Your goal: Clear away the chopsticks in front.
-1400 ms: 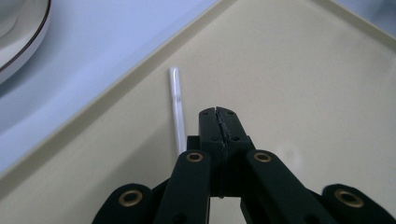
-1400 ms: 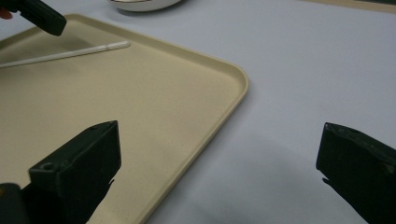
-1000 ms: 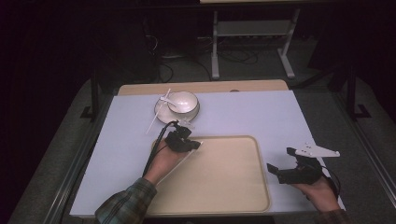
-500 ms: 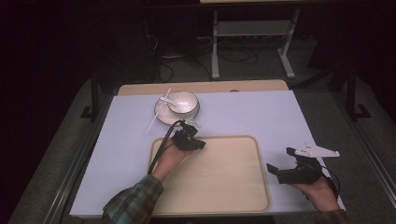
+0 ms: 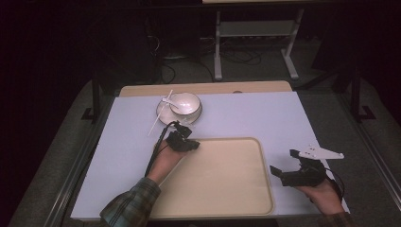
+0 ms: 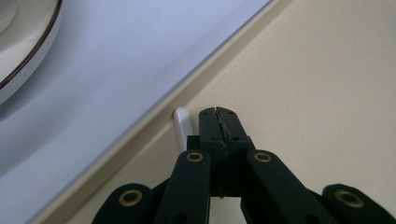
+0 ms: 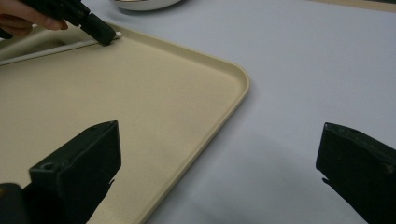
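High view is showing the right tool [image 5: 300, 174] waiting at the near right of the table [image 5: 265, 113], its jaws standing wide apart and gripping nothing, beside the tray's [image 5: 227, 189] right rim. Farther in, the left tool [image 5: 193, 144] is reaching down to the tray's far left corner. In the left gripper view its jaws are meeting tip to tip, and a white stick [image 6: 183, 128], probably a chopstick, is lying just beside them along the tray's rim rather than between them; whether the pads are catching it lower down, I cannot tell. The right gripper view is showing the same stick [image 7: 51, 50] stretching along the tray's floor by the rim, with the left tool's tip at its end.

Beyond the tray, the bowl [image 5: 185, 105] is sitting on its saucer with a spoon [image 5: 172, 104] in it and a second stick [image 5: 161, 113] leaning across. Judging from this, one stick is already reaching the tray; the rest is waiting to be moved.
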Demonstrator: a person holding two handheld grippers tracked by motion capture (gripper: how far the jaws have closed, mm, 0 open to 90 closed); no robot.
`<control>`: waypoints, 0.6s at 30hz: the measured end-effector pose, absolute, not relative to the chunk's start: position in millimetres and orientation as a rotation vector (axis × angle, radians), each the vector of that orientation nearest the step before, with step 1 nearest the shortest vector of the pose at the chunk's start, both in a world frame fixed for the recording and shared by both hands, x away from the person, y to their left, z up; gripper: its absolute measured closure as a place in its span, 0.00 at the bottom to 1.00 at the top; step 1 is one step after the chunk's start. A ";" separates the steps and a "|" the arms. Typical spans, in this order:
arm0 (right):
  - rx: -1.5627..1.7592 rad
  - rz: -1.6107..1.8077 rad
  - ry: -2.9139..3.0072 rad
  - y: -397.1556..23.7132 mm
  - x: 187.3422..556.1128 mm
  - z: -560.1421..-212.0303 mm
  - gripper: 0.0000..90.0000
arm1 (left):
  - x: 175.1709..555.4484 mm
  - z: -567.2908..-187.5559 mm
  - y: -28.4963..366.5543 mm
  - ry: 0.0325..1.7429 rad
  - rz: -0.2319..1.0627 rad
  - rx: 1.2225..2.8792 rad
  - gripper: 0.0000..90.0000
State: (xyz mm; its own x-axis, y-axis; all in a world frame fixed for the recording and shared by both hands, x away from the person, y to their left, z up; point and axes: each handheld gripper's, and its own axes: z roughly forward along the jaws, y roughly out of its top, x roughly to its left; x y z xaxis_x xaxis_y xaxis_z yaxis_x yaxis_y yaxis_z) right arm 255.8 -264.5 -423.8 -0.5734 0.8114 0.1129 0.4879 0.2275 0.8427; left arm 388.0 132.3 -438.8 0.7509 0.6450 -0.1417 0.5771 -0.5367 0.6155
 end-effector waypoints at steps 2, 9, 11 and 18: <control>1.204 1.282 2.157 -264.4 255.8 -423.7 0.00 | 387.8 -438.5 135.4 0.918 0.137 2.288 0.99; 1.206 1.280 2.155 -264.7 255.8 -423.7 0.00 | 383.0 -437.2 143.3 0.924 0.151 2.306 0.99; 1.205 1.281 2.152 -265.3 255.8 -423.5 0.00 | 382.0 -437.1 147.5 0.931 0.154 2.305 0.99; 1.207 1.279 2.150 -265.6 255.8 -423.6 0.00 | 378.5 -436.2 166.4 0.974 0.165 2.294 0.99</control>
